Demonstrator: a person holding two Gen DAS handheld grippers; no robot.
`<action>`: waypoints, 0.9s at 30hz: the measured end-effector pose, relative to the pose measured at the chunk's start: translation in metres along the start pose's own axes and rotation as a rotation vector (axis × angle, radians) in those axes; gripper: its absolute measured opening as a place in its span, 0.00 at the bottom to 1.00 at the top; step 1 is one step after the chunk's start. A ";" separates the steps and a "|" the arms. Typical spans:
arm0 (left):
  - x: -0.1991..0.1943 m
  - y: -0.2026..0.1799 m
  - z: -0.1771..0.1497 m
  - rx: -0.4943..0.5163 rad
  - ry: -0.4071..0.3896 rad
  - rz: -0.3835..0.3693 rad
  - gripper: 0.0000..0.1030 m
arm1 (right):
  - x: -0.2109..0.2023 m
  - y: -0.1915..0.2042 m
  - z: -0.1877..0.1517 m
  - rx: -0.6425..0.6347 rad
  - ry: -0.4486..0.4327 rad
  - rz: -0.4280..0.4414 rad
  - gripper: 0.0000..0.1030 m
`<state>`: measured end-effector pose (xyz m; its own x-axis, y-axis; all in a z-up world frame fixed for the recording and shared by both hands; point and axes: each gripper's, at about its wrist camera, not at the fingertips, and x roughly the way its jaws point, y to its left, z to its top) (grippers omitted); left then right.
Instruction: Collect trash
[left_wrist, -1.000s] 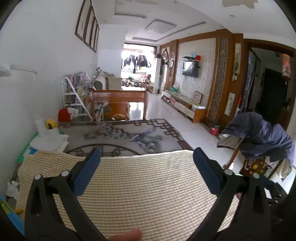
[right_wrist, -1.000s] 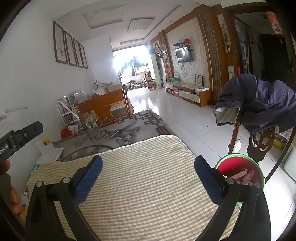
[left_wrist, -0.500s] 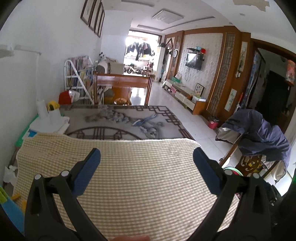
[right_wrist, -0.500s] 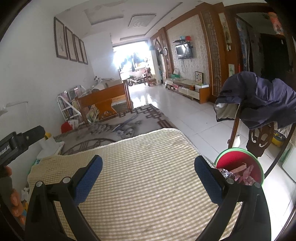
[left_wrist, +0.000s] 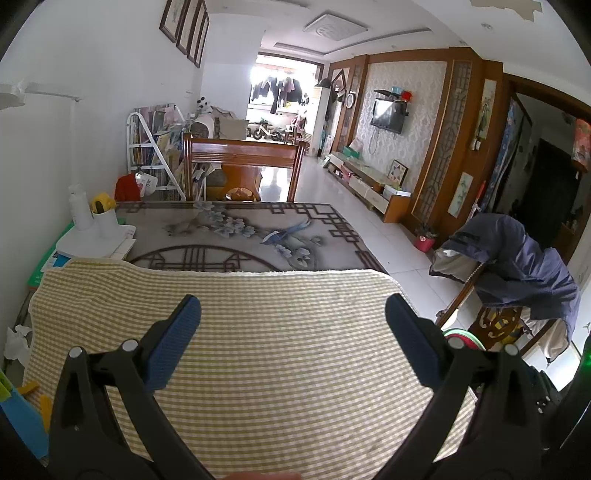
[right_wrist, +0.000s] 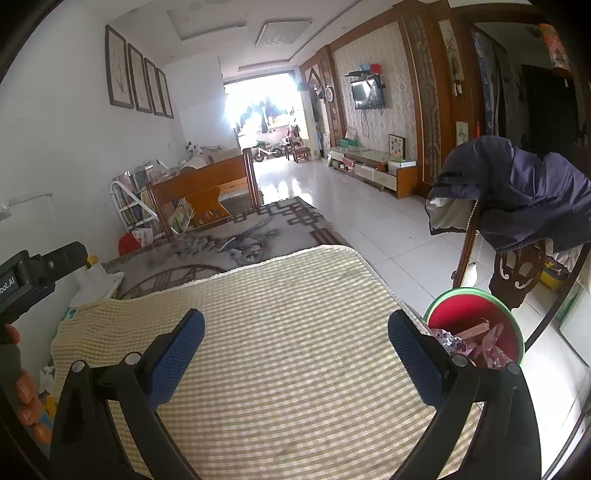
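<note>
A table under a yellow checked cloth (left_wrist: 288, 332) fills the foreground of both views (right_wrist: 280, 332). No loose trash shows on the cloth. A red bin with a green rim (right_wrist: 465, 310) stands on the floor to the right of the table and holds crumpled wrappers (right_wrist: 476, 339); only its rim edge shows in the left wrist view (left_wrist: 463, 336). My left gripper (left_wrist: 293, 314) is open and empty above the cloth. My right gripper (right_wrist: 295, 326) is open and empty above the cloth, just left of the bin. The left gripper's body shows at the left edge of the right wrist view (right_wrist: 33, 273).
A wooden chair draped with a dark blue jacket (right_wrist: 517, 199) stands right of the table behind the bin. White items and a yellow object (left_wrist: 96, 221) sit beyond the cloth's far left. Crumpled tissue (left_wrist: 14, 343) lies off the left edge. A patterned rug (left_wrist: 236, 236) lies beyond.
Both cameras have tilted downward and drawn back, so more of the cloth and the bin's contents show. Both grippers stay open and empty.
</note>
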<state>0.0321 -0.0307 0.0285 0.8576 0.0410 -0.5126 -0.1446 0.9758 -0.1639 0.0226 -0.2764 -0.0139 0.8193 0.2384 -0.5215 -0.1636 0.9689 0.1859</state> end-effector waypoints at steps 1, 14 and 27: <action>0.000 0.000 0.000 0.001 0.002 0.000 0.95 | 0.000 -0.001 0.000 0.001 0.002 -0.001 0.93; 0.007 -0.006 0.001 0.020 0.011 -0.016 0.95 | 0.003 -0.010 0.000 0.010 0.010 -0.008 0.93; 0.013 -0.010 0.003 0.028 0.026 -0.025 0.95 | 0.010 -0.014 -0.002 0.014 0.031 -0.011 0.93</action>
<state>0.0460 -0.0392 0.0255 0.8477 0.0111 -0.5303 -0.1087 0.9822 -0.1533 0.0316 -0.2872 -0.0229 0.8037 0.2299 -0.5488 -0.1466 0.9704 0.1918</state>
